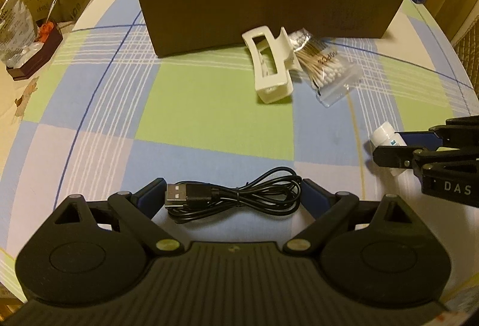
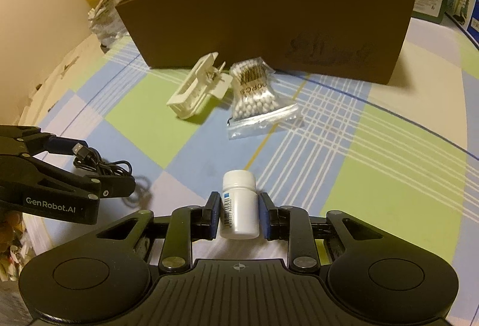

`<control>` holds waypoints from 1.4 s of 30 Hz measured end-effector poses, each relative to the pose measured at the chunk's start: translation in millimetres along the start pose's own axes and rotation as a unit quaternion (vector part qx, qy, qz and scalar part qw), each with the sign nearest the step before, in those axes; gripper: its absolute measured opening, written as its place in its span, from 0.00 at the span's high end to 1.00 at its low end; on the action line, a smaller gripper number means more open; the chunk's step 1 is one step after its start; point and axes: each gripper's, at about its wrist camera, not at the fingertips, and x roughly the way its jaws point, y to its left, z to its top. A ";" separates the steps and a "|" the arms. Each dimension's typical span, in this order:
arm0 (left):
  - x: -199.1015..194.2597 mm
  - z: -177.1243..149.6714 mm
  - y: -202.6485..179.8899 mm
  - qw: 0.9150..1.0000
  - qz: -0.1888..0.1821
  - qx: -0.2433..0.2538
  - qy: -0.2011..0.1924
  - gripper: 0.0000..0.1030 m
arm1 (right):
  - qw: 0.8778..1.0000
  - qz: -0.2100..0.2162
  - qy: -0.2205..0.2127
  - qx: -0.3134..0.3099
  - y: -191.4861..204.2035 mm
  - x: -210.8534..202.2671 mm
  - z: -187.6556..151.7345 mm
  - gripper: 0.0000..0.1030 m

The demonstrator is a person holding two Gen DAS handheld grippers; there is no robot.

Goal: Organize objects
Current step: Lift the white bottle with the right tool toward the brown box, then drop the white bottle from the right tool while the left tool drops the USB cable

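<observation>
Left gripper: jaws wide open around the bundled USB cable, pads beside both ends, not yet touching it.
USB cable: lies on the checked surface; light, limp, loops may slip out; best to pinch at the tied middle.
Right gripper: jaws nearly closed on the white pill bottle; I cannot tell if the pads press it.
Pill bottle: light, stiff, smooth plastic, may rotate; hold across the body below the cap.
Hair claw clip: farther, rigid, hollow frame, easy to pinch.
Cotton swab bag: touching the clip, soft, slippery film.
Cardboard box: farthest, open top, probably the destination.
</observation>
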 end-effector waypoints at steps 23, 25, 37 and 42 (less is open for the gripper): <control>-58.5 118.2 26.1 0.990 0.004 0.020 -0.140 0.10 | 0.990 -0.028 -0.136 0.016 -57.9 -55.4 115.0 0.77; -56.7 132.7 26.7 0.989 0.008 0.022 -0.149 0.10 | 0.990 -0.033 -0.139 0.017 -63.3 -52.9 127.2 0.77; -28.4 189.9 32.2 0.988 0.018 0.041 -0.149 0.10 | 0.992 -0.068 -0.103 -0.005 -89.5 -15.0 169.6 0.77; -14.0 201.5 33.9 0.989 0.020 0.047 -0.137 0.10 | 0.994 -0.079 -0.078 -0.014 -94.6 1.6 176.7 0.76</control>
